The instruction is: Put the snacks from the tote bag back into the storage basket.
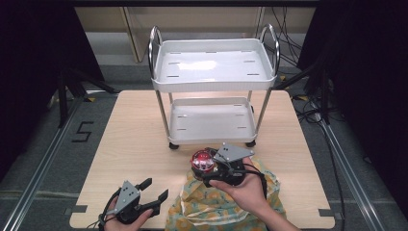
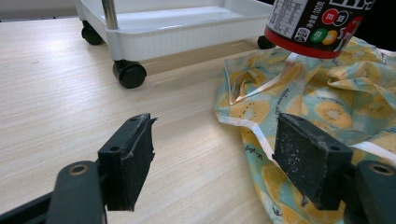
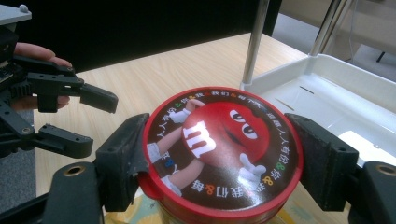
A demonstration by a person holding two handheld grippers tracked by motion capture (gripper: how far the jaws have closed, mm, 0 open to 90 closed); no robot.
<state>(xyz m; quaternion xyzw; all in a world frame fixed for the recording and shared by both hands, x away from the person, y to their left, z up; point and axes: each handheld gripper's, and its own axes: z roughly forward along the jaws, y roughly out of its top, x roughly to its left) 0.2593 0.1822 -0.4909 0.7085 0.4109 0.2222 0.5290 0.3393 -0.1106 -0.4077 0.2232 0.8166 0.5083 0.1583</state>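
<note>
Pale wood-grain worktop [image 1: 139, 144] carries a white two-tier trolley with chrome handles [image 1: 214, 72] at its far middle. In front of the trolley lies a crumpled yellow-and-teal fruit-print plastic bag [image 1: 211, 207]. I hold my right gripper [image 3: 219, 154] above the bag, fingers [image 3: 122, 158] clamped on the red-lidded candy jar [image 1: 202, 162], raised clear of the worktop. My left gripper [image 1: 153, 191] sits near the front edge, left of the bag, fingers wide and gripping nothing.
</note>
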